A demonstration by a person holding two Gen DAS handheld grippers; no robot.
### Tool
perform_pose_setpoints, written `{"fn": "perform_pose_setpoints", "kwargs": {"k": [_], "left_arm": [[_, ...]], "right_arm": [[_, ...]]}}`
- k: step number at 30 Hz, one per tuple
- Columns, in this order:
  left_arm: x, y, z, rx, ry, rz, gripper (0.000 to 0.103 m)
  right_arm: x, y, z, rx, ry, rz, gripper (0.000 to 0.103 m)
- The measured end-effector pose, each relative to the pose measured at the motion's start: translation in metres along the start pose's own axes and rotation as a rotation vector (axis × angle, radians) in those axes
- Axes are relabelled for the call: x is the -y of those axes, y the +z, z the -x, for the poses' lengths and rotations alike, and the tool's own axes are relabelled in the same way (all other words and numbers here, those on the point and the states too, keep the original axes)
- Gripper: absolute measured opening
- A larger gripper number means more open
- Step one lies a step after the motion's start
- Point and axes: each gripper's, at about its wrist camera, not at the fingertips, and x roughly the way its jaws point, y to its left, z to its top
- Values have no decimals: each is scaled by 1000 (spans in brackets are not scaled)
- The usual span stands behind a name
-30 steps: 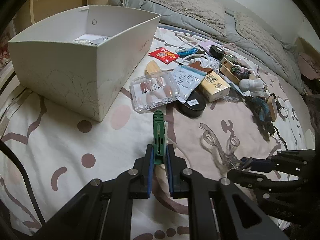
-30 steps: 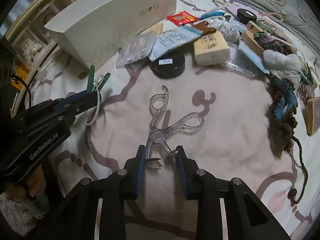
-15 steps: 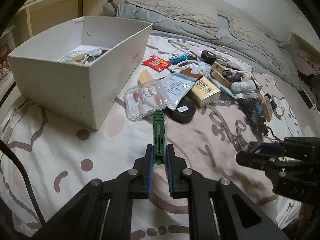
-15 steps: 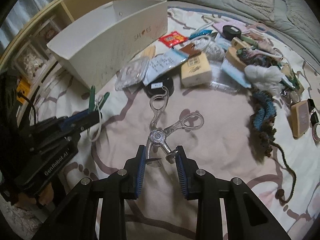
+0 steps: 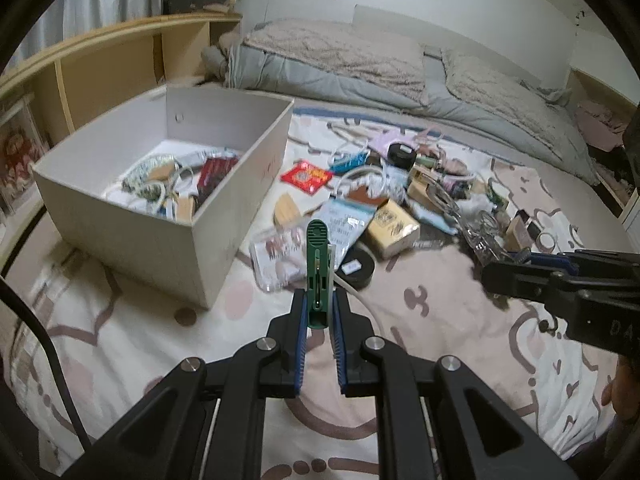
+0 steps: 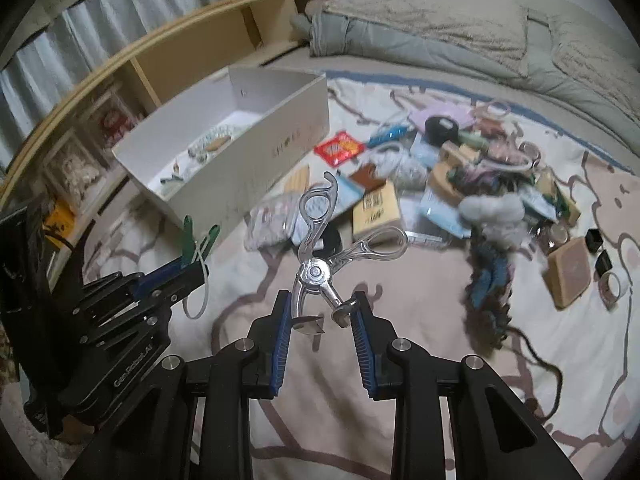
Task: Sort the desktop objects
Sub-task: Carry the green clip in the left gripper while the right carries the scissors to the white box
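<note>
- green clip (image 5: 318,276) is pinched btwn the left tongs (image 5: 320,320), sticking straight out past the tips, w/ a white cord loop hanging off it
- clear eyelash curler (image 6: 320,248) is pinched at its metal head end by the right tongs (image 6: 320,322); handles fan out ahead of the tips, nothing under it but bedsheet, so it's up in the air
- both tongs pressed onto their item, neither spread
- white shoebox (image 5: 224,216) sits ahead and left of both tongs, open top, already got stuff inside
- rest of the pile (red packet (image 5: 306,176), yellow box (image 5: 394,226), black round tin (image 5: 356,270)) lies on the bed ahead of the tongs, right of the box
- imo step now = carry both to the box. keep grips firm, clear the near wall before dropping, let go over a bare spot inside
- curler's handles stick out far, so watch they don't snag the rim; mind that cord too
</note>
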Motion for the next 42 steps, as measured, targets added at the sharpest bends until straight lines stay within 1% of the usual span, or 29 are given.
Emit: {"fn": "perform_pose_setpoints", "kwargs": {"k": [7,13,21,28,34,38,42], "left_arm": [[1,19,21,60,17,-11,12],[-1,32,32,82,25,-29,12],[-13,68,53,118,26,-45,12],[-35,108,74,152,53,-51,12],[-56,138,81,162,80,-40,12],[-69,154,79,171,110,-41,12],[-89,166,67,163,126,-26,13]], "right_arm": [[0,14,24,83,10,-18,30],[-2,24,40,139,38,-27,30],[-9,40,52,191,56,-24,30],[-19,59,60,231,89,-27,30],[-37,72,71,277,118,26,30],[-43,78,78,307,142,28,30],[-47,82,80,327,166,34,30]]}}
